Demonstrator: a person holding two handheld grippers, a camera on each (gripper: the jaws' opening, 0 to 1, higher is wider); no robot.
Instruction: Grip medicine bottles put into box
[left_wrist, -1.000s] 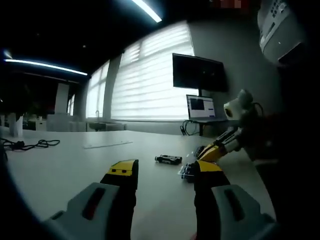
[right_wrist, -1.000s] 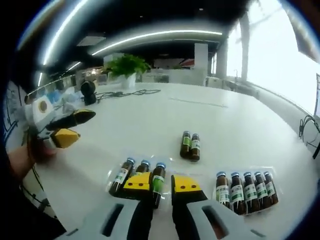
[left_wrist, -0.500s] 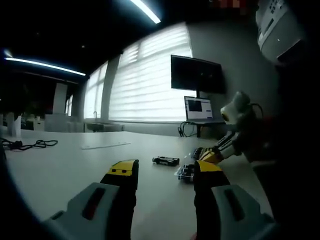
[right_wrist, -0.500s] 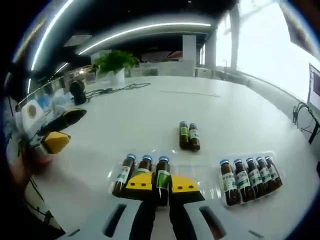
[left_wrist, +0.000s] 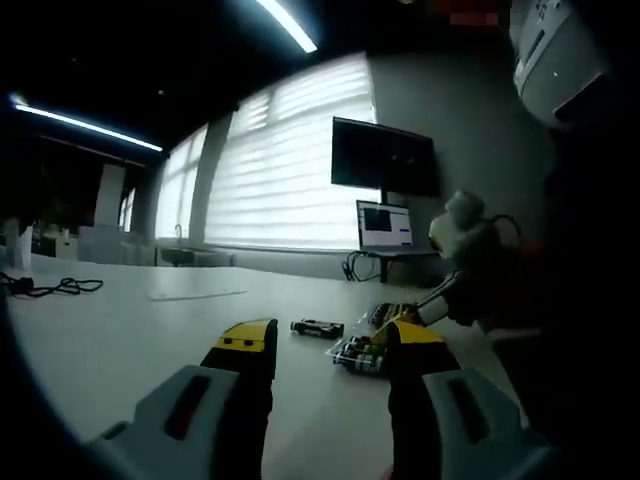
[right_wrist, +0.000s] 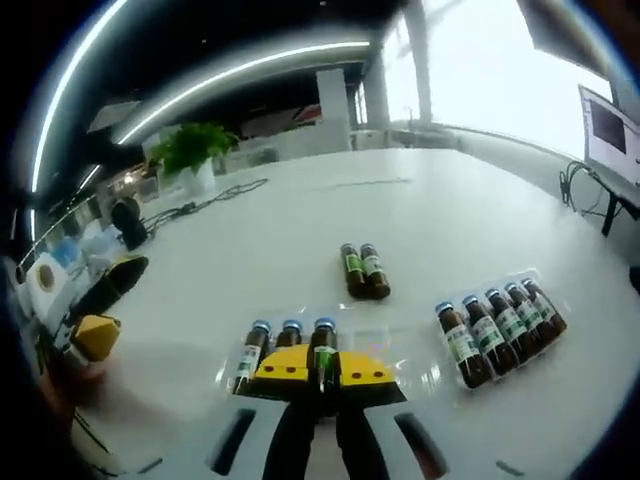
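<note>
- Our right gripper (right_wrist: 321, 371) is clamped on a brown glass medicine bottle with a blue cap (right_wrist: 322, 349), at 6 o'clock on the white tabletop (right_wrist: 260, 235).
- Left gripper (left_wrist: 325, 340) hangs wide apart, holding nothing.

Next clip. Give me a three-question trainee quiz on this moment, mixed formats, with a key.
1. True or false: the right gripper has its fingers closed on the rightmost bottle of the three-bottle tray.
2. How many bottles lie in the full tray in the right gripper view?
A. three
B. five
C. seven
3. Fill in: the two loose bottles lie side by side on the ____ table.

Key
1. True. The yellow fingertips meet around that bottle.
2. B. Five bottles lie in a row.
3. White. The left gripper is open over the same table.
</note>
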